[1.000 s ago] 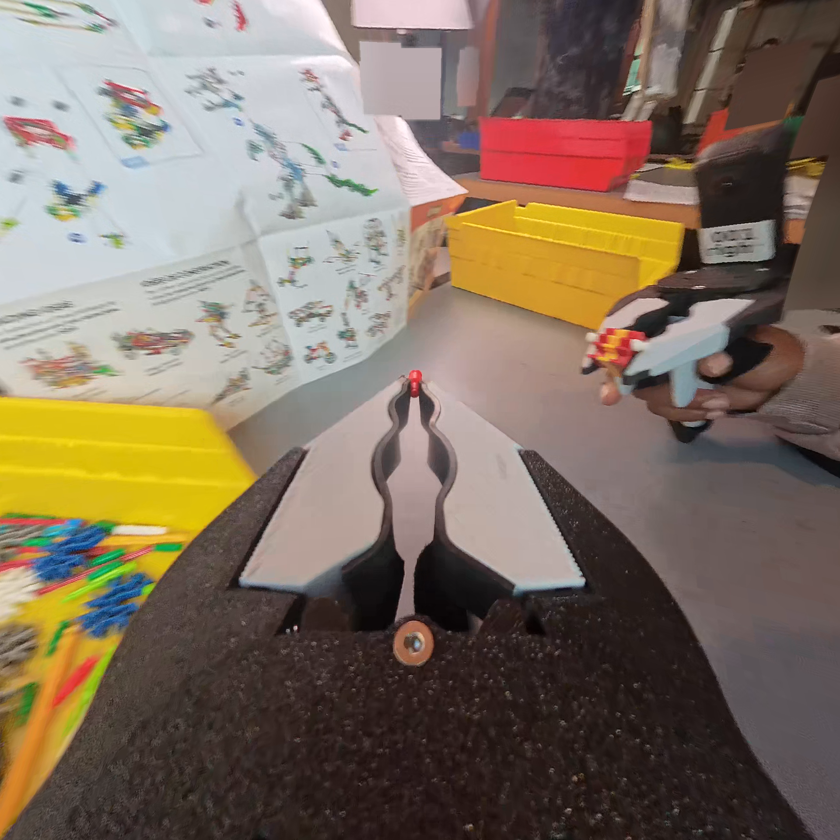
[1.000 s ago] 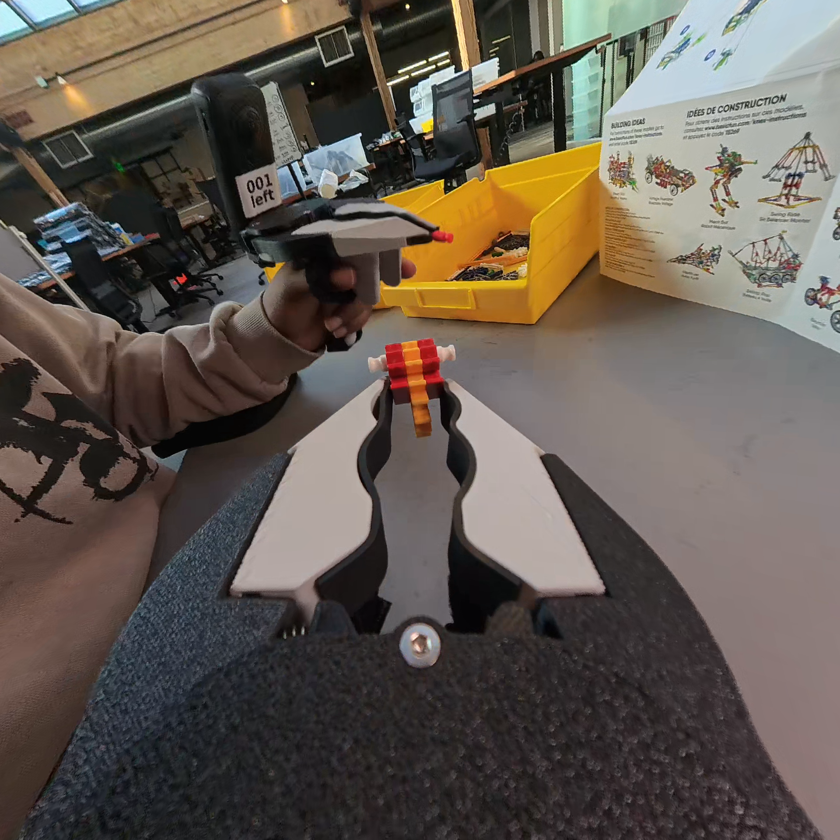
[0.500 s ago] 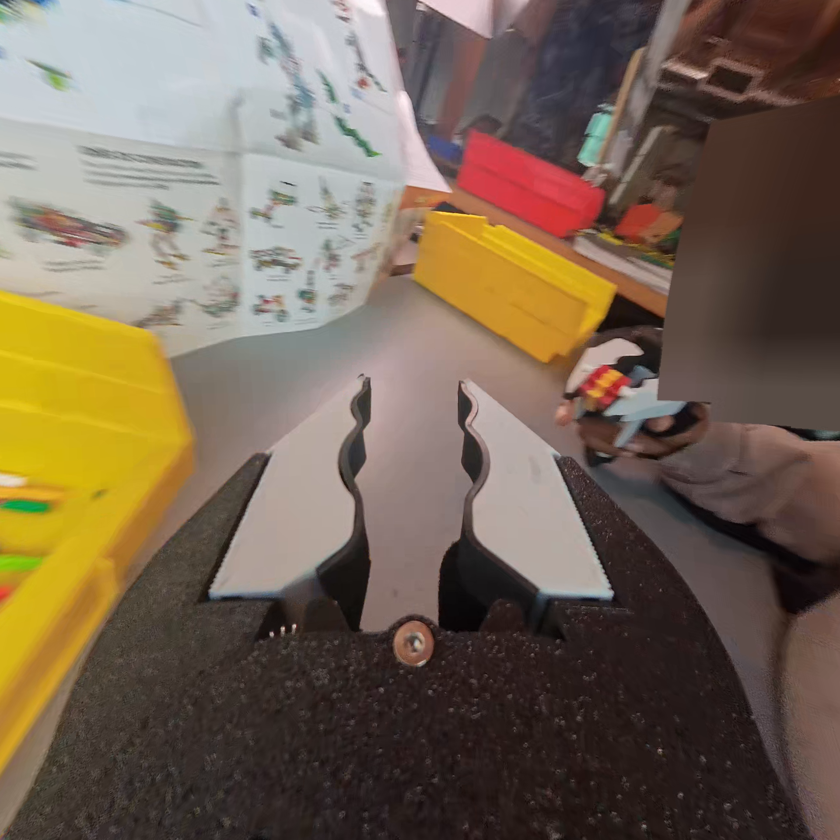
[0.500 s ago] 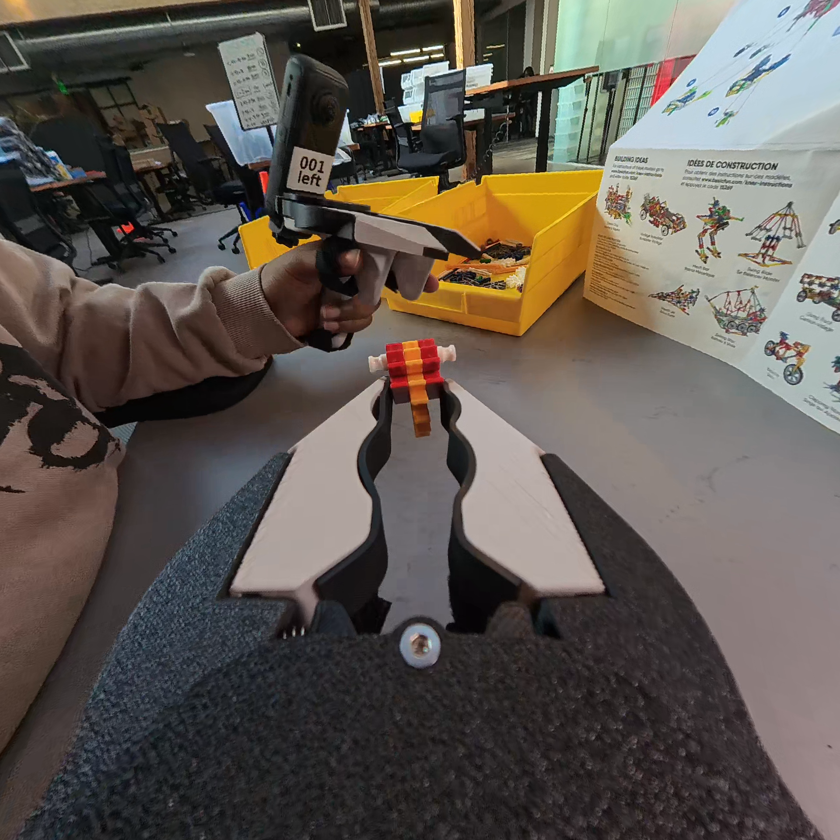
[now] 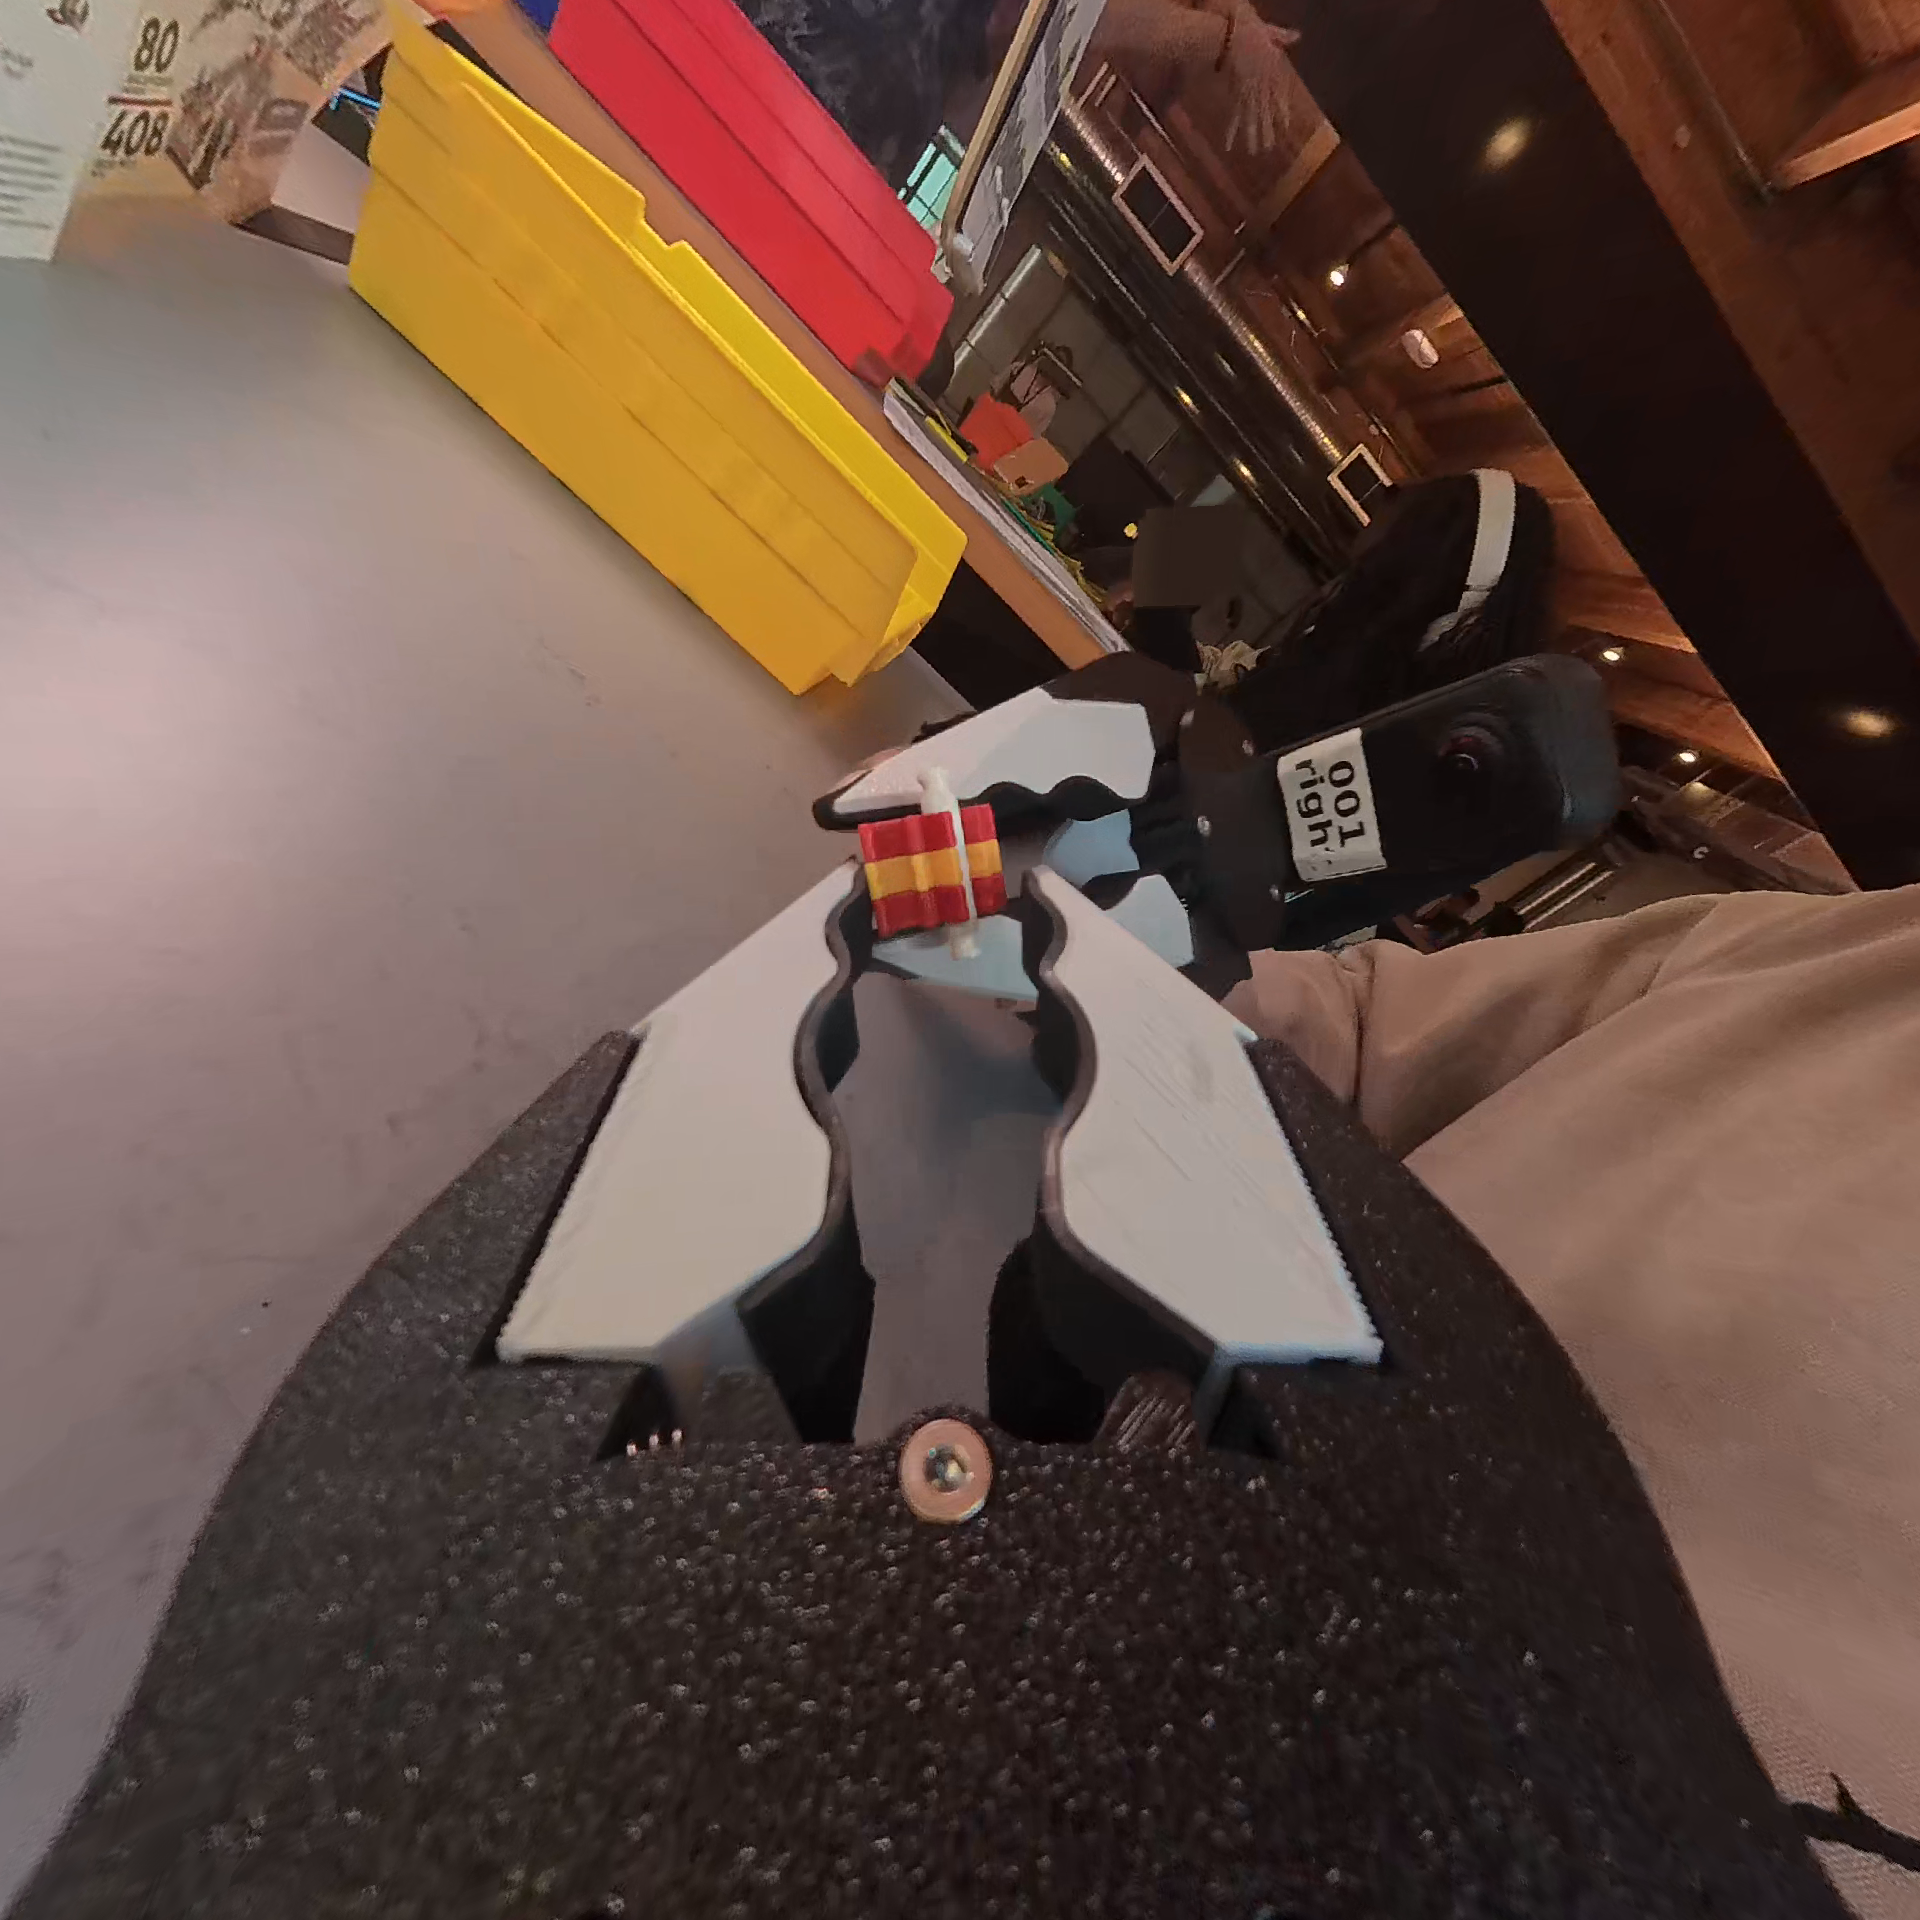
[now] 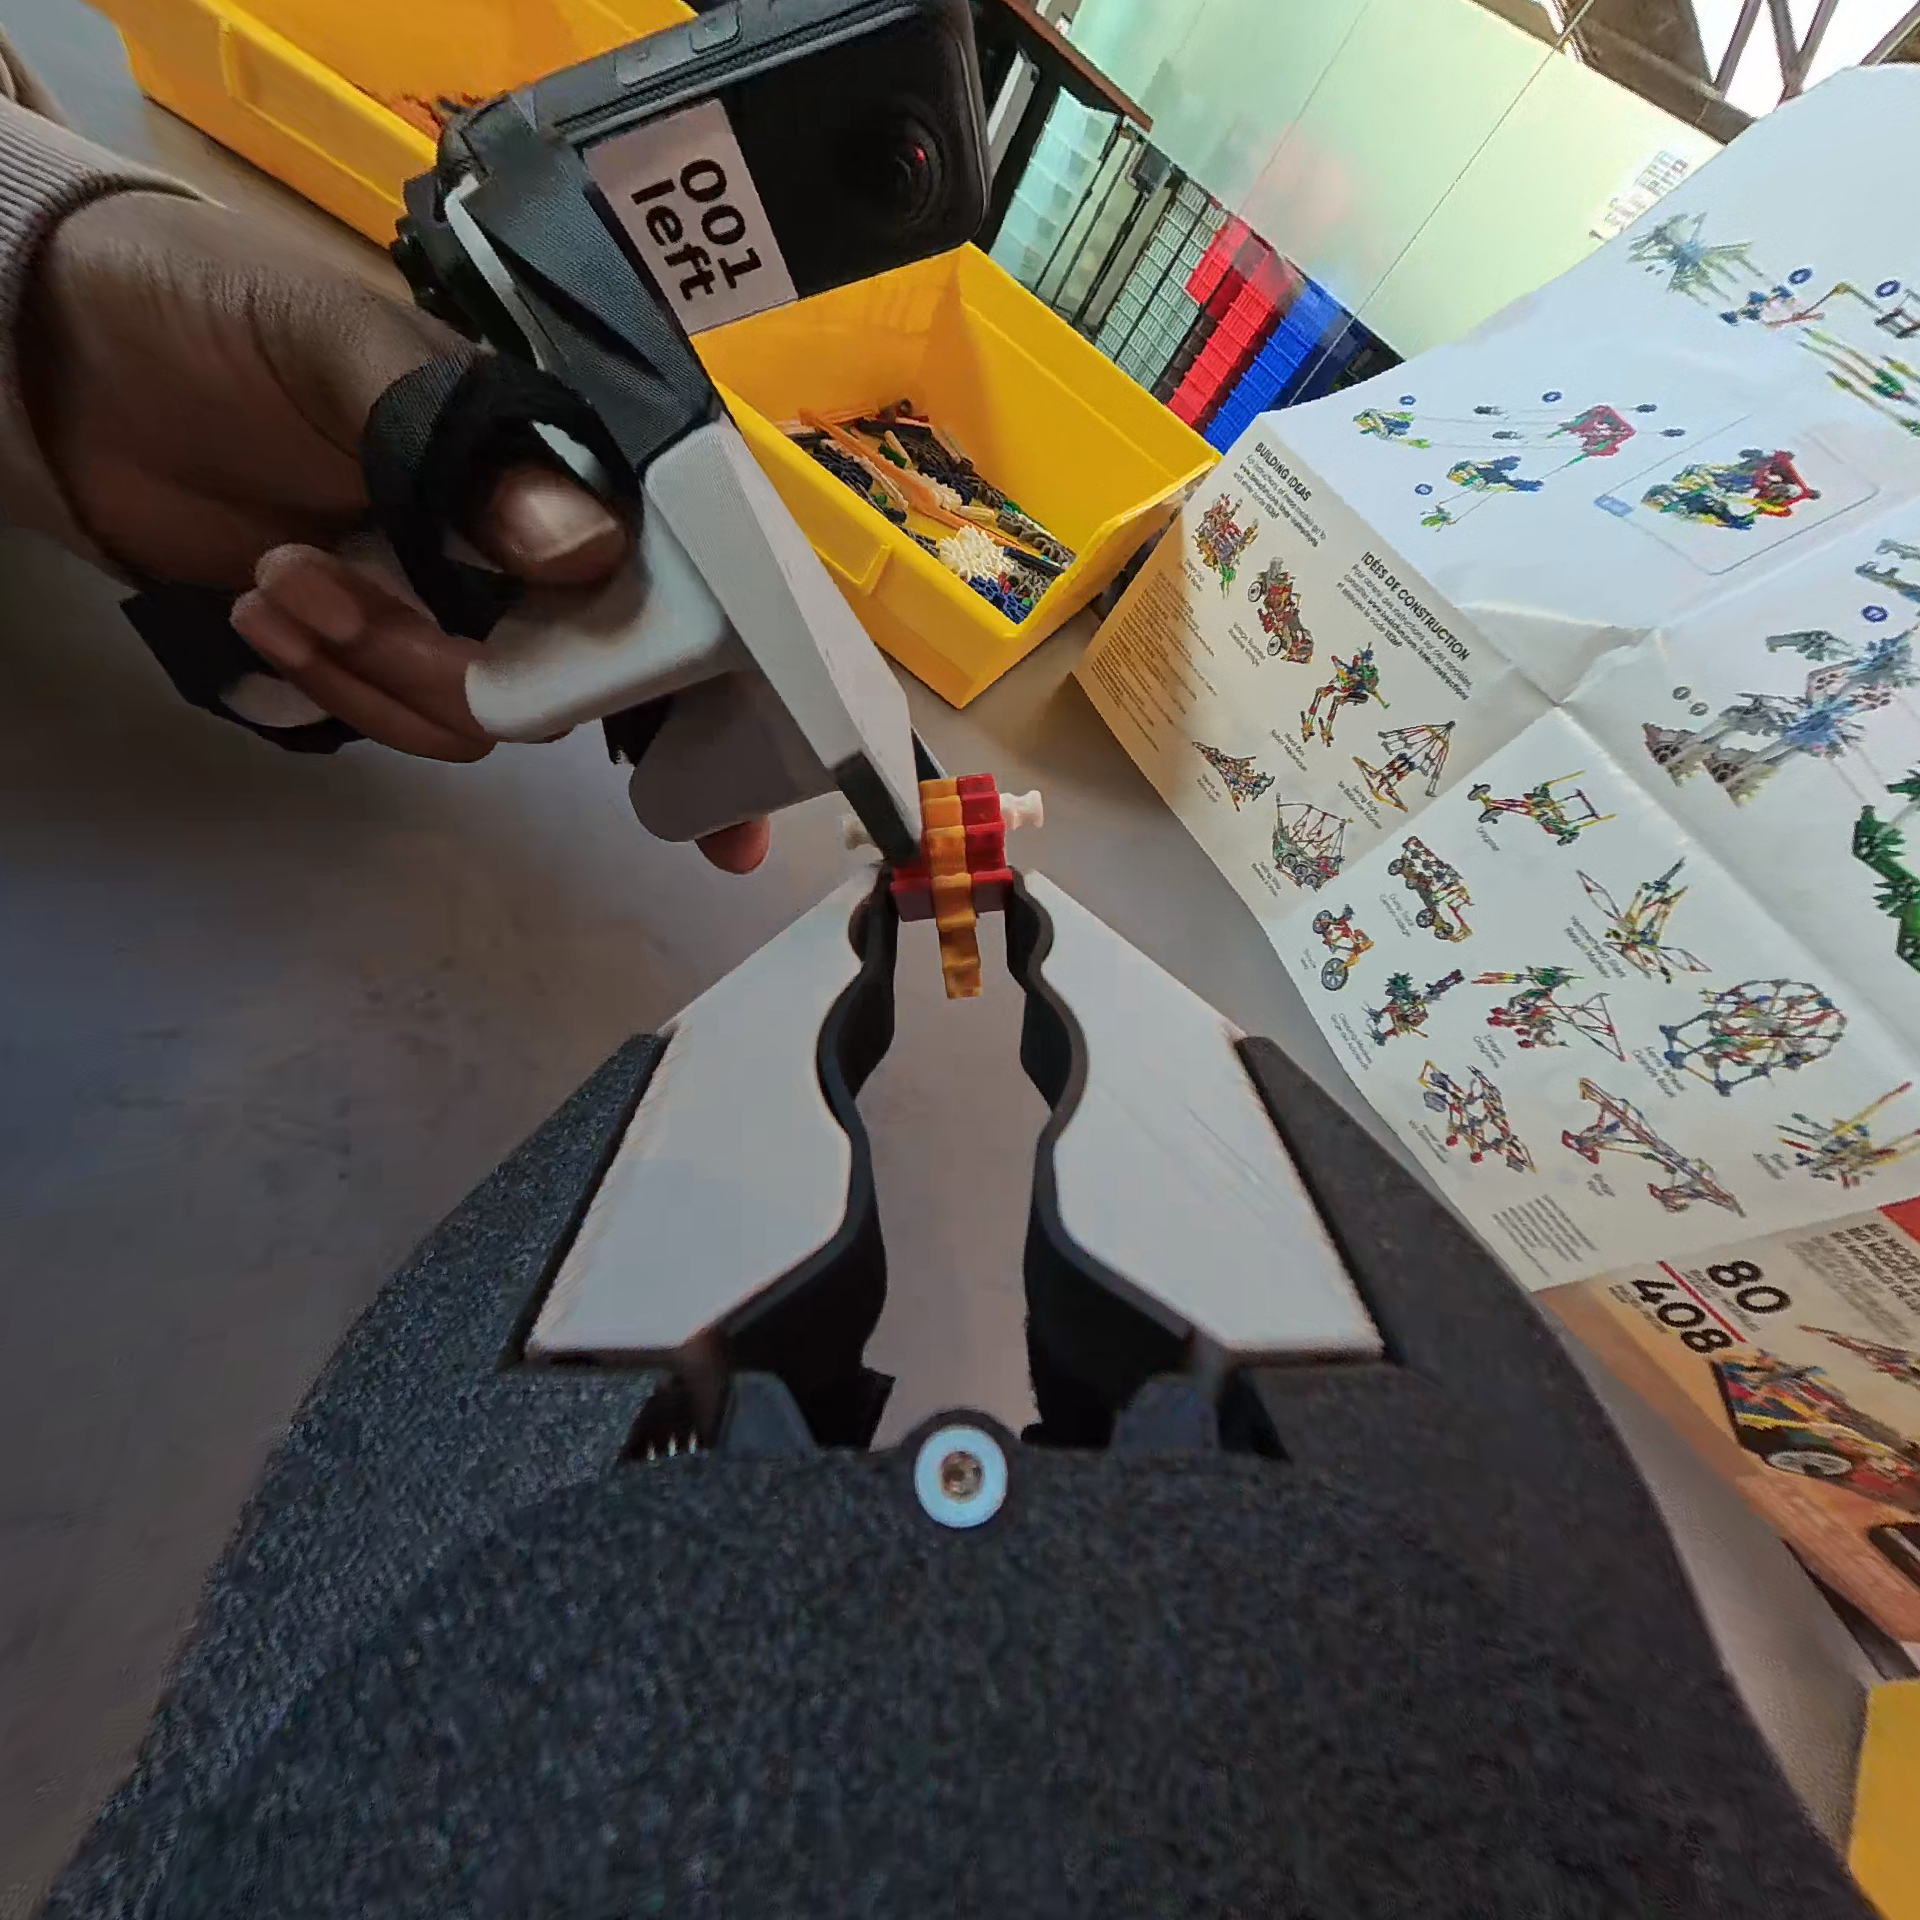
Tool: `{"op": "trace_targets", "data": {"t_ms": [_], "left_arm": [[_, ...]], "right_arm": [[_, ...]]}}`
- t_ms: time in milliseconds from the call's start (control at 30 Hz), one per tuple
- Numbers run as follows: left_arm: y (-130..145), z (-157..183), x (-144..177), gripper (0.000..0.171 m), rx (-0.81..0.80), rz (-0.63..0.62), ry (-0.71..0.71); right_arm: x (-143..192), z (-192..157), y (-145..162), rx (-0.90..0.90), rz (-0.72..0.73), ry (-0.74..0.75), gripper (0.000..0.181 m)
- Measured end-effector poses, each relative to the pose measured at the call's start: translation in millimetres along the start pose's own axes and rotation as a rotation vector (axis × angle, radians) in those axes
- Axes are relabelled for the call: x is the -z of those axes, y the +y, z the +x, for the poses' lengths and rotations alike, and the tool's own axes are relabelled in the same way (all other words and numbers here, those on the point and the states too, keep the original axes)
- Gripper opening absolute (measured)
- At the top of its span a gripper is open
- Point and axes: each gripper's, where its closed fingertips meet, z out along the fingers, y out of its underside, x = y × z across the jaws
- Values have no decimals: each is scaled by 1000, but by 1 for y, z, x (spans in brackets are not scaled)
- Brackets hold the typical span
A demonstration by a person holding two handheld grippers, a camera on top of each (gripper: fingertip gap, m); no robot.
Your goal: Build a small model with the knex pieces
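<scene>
My right gripper point(image 6: 951, 894) is shut on a small stack of red and orange blocks point(image 6: 961, 831) with a white rod through it, held above the grey table point(image 6: 260, 1039). My left gripper point(image 5: 940, 904) is open, and its tips stand on either side of the same stack point(image 5: 925, 868). In the right wrist view one left finger point(image 6: 790, 644) comes down from the upper left, with its dark tip against the stack's left side. In the left wrist view the right gripper's upper finger point(image 5: 1018, 748) shows just behind the stack. A hand point(image 6: 208, 416) holds the left gripper.
A yellow bin point(image 6: 1039, 416) with loose building parts stands behind the grippers. A folded instruction sheet point(image 6: 1558, 831) and a printed box point(image 6: 1766, 1403) lie to the right. Stacked yellow bins point(image 5: 644, 416) and red bins point(image 5: 748, 177) stand at the far side. A beige sleeve point(image 5: 1558, 1143) is close on the right. Left and right tips are no more than a few centimetres apart.
My left gripper was shut on a tiny red piece, then opened empty. It has swung over and tilted, and now straddles the stack. My right gripper kept its hold.
</scene>
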Motion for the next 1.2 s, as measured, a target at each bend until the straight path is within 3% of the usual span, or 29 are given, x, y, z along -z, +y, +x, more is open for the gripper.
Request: {"op": "trace_targets", "data": {"t_ms": [133, 300, 400, 533, 700, 800, 1200], "left_arm": [[2, 2, 3, 24, -82, -39, -4], [6, -5, 9, 24, -282, -95, -114], [4, -17, 16, 24, -481, -137, -255], [7, -25, 19, 24, -724, -214, -414], [17, -24, 11, 25, -963, -286, -505], [20, -23, 9, 25, -1002, -302, -513], [17, -15, 12, 24, -1017, -274, -499]], "right_arm": [[1, -4, -3, 36, 12, 1, 19], [6, -11, -8, -98, 71, -105, 40], [13, -13, -20, -232, 158, -199, 42], [21, -2, -30, -484, 236, -282, 28], [8, -8, -9, -630, 113, -312, 15], [9, -14, -11, -642, 112, -360, 7], [19, -15, -17, -642, 142, -443, 9]]}}
